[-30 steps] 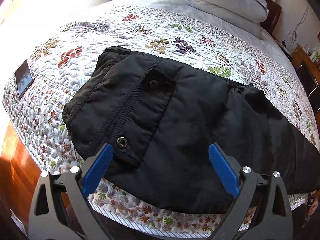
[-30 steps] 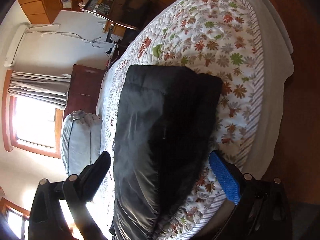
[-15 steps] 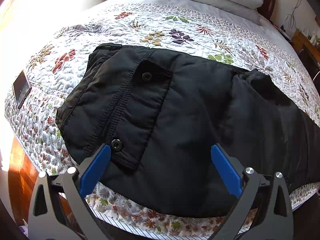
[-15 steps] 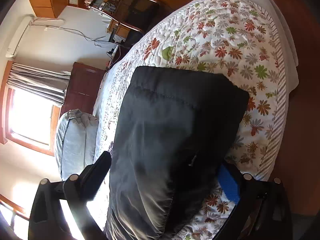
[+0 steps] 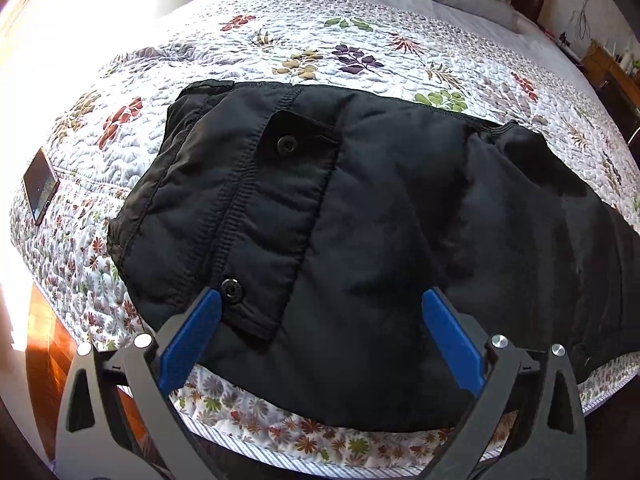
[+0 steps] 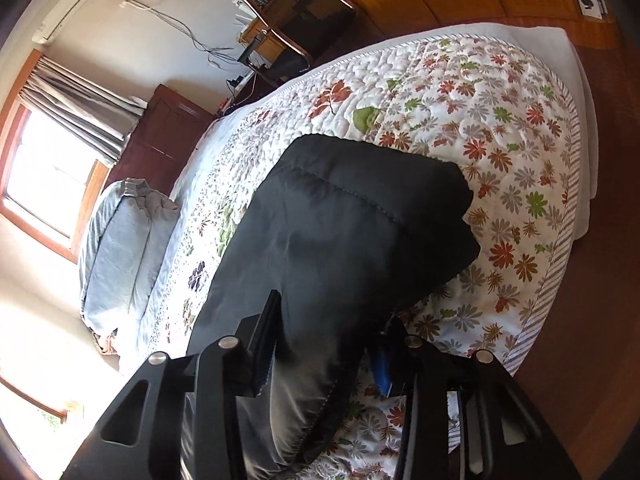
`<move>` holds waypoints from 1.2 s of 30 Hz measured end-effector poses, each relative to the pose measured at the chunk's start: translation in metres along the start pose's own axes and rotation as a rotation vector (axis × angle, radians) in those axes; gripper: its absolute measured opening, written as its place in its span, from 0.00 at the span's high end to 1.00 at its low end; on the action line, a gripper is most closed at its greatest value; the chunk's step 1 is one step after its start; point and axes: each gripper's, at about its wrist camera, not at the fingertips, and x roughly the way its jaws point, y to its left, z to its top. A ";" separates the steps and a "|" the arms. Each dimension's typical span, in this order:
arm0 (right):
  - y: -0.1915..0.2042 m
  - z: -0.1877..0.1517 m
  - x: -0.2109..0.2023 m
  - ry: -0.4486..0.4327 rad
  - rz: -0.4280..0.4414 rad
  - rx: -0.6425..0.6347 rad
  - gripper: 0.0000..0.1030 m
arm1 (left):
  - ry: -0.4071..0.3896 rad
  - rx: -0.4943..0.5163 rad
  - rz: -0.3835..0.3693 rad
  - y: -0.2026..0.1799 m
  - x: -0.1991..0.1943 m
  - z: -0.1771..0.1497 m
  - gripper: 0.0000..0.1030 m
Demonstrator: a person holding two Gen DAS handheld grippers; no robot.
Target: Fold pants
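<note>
Black padded pants [image 5: 360,208] lie across the flowered quilt [image 5: 280,52], waist and snap-button pocket toward the left. My left gripper [image 5: 320,296] hovers open just above the waist part near the bed's front edge, blue pads wide apart with nothing pinched. In the right wrist view the pants [image 6: 352,220] show as a folded leg ending in a hem near the bed's corner. My right gripper [image 6: 332,312] is closing, and a thick bunch of the leg fabric fills the gap between its pads, which press on it.
A phone [image 5: 40,186] lies on the quilt at the left edge. Grey pillows [image 6: 120,248] sit at the head of the bed. A dark nightstand [image 6: 160,136] and a desk with a monitor [image 6: 296,12] stand beyond the bed. Wooden floor [image 6: 580,320] borders the mattress.
The right gripper's jaws have gone from wide apart to narrowed onto the pants leg, and its view has rolled. The left gripper has barely shifted and stays open.
</note>
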 end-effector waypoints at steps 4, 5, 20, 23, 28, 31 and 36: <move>-0.006 -0.002 0.002 0.008 0.007 0.031 0.61 | -0.034 -0.079 -0.057 0.010 -0.009 0.001 0.03; -0.006 -0.002 0.001 0.007 0.005 0.027 0.61 | -0.043 -0.092 -0.065 0.014 -0.010 0.001 0.03; 0.112 -0.001 -0.046 -0.081 0.123 -0.252 0.61 | -0.006 -0.073 -0.024 0.015 0.015 -0.001 0.03; 0.148 -0.009 -0.051 -0.076 0.174 -0.324 0.61 | -0.009 -0.076 -0.031 0.018 0.013 -0.002 0.02; 0.194 -0.037 -0.047 -0.020 0.240 -0.442 0.61 | -0.020 -0.121 -0.068 0.025 0.008 -0.001 0.02; 0.216 -0.059 -0.036 0.041 0.249 -0.508 0.61 | -0.022 -0.137 -0.078 0.027 0.007 0.000 0.03; 0.244 -0.110 -0.005 0.173 0.200 -0.686 0.61 | -0.025 -0.141 -0.073 0.026 0.007 0.000 0.02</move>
